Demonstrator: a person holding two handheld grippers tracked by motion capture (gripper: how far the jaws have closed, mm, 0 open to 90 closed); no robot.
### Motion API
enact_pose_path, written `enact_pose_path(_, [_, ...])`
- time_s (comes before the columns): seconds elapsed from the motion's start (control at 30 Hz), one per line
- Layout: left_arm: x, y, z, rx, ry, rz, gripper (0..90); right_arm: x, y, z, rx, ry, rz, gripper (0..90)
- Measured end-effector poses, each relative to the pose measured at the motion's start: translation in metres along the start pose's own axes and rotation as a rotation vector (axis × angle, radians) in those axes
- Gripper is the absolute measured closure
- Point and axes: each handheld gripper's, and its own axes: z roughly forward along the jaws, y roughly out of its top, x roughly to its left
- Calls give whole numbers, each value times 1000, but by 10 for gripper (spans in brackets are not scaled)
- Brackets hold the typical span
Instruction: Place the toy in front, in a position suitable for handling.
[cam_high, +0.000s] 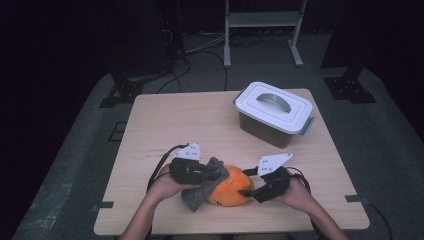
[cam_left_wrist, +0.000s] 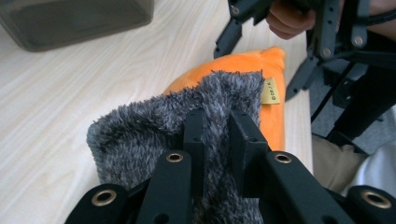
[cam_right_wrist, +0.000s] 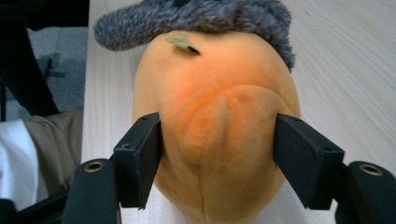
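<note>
Wiping an orange plush toy with a grey fluffy cloth at the near edge of the surface.

Far right stands a lidded storage box. The orange plush toy lies near centre; the right gripper has its fingers spread either side of the toy's end, seemingly touching. The left gripper pinches the cloth, draped on the toy. Next likely needs a firmer hold before rubbing.

High view looks forward and down on my whole table. Left gripper view sits close, facing right across the orange plush. Right gripper view sits closer, facing left. All three share that plush.
</note>
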Motion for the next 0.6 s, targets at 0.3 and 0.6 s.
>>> enact_pose_path(0.3, [-2,-9,-5,-6,-37,-26,779,-4,-4,3,-1,43,40,341])
enact_pose_path(0.6, [-3,20,-4,-7,-54,19,778,5,3,4,-23,-44,-71,547])
